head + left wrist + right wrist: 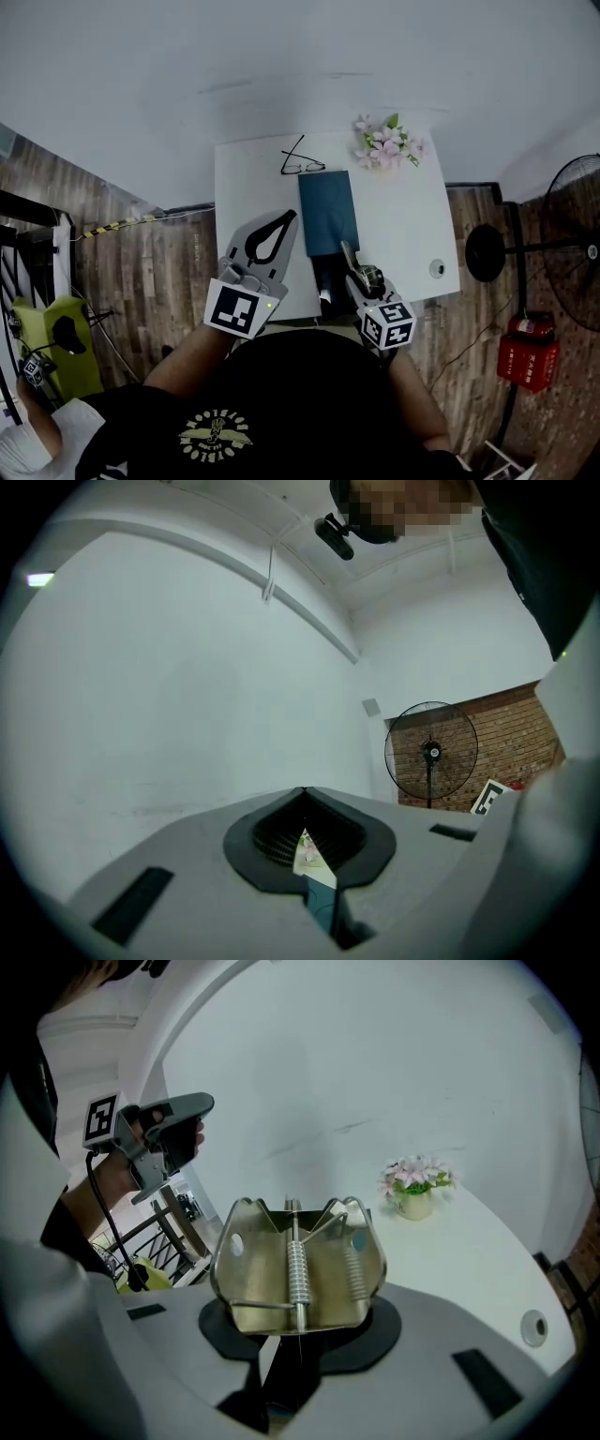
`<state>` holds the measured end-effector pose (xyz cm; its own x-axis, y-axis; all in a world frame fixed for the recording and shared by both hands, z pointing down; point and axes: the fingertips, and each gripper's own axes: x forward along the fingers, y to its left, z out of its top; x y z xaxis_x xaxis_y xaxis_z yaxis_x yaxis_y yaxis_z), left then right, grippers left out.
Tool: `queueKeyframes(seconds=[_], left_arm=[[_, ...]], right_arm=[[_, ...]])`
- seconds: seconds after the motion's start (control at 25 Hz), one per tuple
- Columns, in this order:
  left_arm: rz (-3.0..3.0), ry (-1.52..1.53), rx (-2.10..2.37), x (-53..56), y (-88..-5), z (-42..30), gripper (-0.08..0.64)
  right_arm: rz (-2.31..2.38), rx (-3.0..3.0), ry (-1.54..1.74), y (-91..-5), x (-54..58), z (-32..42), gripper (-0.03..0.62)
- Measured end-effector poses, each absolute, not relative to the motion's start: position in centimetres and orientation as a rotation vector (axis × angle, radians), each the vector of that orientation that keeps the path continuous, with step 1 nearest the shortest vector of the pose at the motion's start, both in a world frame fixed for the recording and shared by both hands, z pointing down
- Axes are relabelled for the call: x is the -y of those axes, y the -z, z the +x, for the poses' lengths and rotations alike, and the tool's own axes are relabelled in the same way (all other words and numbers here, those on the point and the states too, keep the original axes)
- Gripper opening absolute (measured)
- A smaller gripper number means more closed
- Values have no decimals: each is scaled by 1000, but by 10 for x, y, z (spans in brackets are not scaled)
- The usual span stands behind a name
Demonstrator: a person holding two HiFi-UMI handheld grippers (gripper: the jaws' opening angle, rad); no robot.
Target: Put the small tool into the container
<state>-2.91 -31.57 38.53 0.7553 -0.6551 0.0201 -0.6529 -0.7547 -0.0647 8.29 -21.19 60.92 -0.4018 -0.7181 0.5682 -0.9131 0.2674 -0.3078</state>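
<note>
The small tool is a shiny metal spring clip (298,1265), and my right gripper (292,1327) is shut on its lower edge. In the head view that gripper (356,274) hovers over the table's near edge, just above the dark near end of the long teal container (328,208). My left gripper (287,219) is held beside the container's left side. Its jaws meet at the tips, with nothing between them. The left gripper view looks along its closed jaws (305,795) toward a white wall.
The white table (253,187) carries folded glasses (302,166) at the back, a small pot of pink flowers (386,142) at the back right, and a round cable hole (437,268) near the right edge. A standing fan (562,244) is on the floor at the right.
</note>
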Motion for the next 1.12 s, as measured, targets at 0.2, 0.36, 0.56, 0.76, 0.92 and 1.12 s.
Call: queueKeyframes(seconds=[0.2, 0.36, 0.56, 0.76, 0.92, 1.12], left_arm=[[-2896, 91, -1087, 311, -392, -39, 6], [-2889, 97, -1098, 312, -393, -47, 6], [-2879, 98, -1111, 311, -392, -56, 6], [-2870, 106, -1122, 309, -392, -63, 6], [-2864, 115, -1121, 308, -393, -67, 6], [-2854, 130, -1139, 309, -396, -74, 6]], right_arm=[[1465, 2202, -933, -632, 207, 77, 109], [1439, 2179, -1004, -652, 206, 72, 109], [1382, 2142, -1119, -677, 199, 62, 107], [1328, 2115, -1185, -697, 191, 52, 107], [1270, 2085, -1189, -711, 184, 45, 107], [1267, 2036, -1186, -728, 183, 48, 107]])
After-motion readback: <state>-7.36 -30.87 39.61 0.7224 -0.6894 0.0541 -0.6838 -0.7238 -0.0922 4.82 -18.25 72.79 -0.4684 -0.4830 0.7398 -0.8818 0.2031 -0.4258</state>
